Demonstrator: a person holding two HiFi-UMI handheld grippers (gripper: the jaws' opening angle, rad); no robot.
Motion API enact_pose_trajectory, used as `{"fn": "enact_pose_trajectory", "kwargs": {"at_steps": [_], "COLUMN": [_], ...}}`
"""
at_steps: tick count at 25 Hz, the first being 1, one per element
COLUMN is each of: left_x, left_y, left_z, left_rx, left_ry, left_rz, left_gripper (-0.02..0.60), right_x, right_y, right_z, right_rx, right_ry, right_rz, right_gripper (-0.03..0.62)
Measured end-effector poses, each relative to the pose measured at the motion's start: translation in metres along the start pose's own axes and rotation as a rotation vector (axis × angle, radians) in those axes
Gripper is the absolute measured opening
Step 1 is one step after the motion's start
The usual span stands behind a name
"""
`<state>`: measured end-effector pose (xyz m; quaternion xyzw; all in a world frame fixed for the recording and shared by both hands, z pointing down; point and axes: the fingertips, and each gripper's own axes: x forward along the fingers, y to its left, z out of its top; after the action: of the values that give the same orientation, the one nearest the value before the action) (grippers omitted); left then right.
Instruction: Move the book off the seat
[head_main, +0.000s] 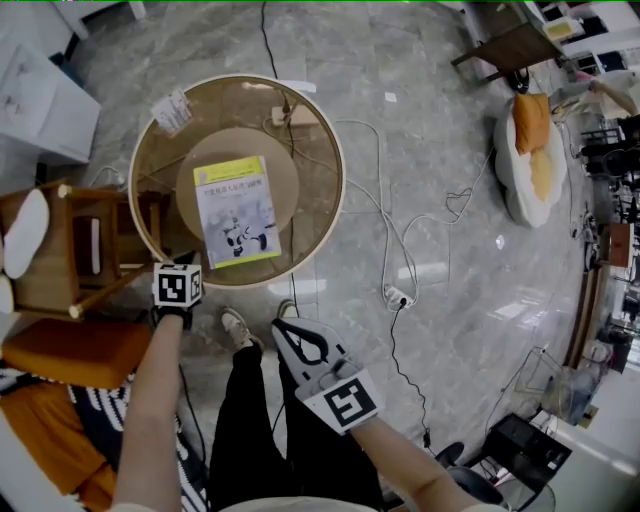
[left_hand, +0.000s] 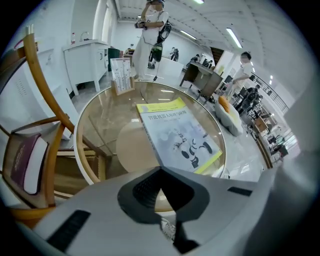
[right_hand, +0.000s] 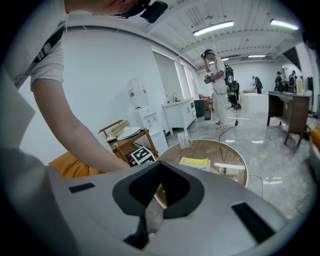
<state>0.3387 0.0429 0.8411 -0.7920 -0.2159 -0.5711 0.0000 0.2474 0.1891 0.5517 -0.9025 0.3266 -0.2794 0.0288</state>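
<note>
A book with a pale cover and yellow edge lies flat on the round glass table, over its wooden base disc. It also shows in the left gripper view and, far off, in the right gripper view. My left gripper hangs at the table's near left rim, pointing steeply down, jaws shut on nothing. The book lies just beyond its tips, apart from them. My right gripper is held over my legs, shut and empty. A wooden chair stands left of the table.
A card stand sits at the table's far left edge. An orange cushion lies near the chair. Cables and a power strip trail across the marble floor on the right. A white beanbag lies far right. A person stands beyond the table.
</note>
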Motion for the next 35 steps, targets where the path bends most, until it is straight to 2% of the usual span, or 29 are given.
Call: {"fn": "enact_pose_trajectory", "kwargs": {"at_steps": [3,8,16,25,30,35], "left_x": [0.002,-0.001,-0.035,-0.12,-0.166,-0.214], "left_y": [-0.009,-0.017,-0.028,-0.077,-0.097,-0.119], "left_z": [-0.008,-0.017,-0.009,0.0,0.006,0.029], "left_rx": [0.044,0.047,-0.028,-0.158,-0.142,-0.151], "left_ry": [0.025,0.027,-0.062,-0.201,-0.251,-0.353], "left_rz": [-0.006,-0.012,-0.04,-0.129,-0.134,-0.125], "left_gripper": [0.017,0.017,0.017,0.015,0.015,0.015], "right_x": [-0.001,-0.005,-0.015,-0.044,-0.069,-0.098], "right_y": [0.001,0.0,0.006,0.022,0.033,0.041], "right_z": [-0.001,-0.003,0.006,0.054,0.068,0.074], "right_rx": [0.006,0.002,-0.033,-0.083,-0.092,-0.102], "right_ry": [0.006,0.012,0.01,-0.034,-0.051,-0.045], "right_rz": [0.002,0.001,0.02,0.037,0.054,0.066], "right_gripper": [0.021,0.021,0.021,0.021,0.021,0.021]}}
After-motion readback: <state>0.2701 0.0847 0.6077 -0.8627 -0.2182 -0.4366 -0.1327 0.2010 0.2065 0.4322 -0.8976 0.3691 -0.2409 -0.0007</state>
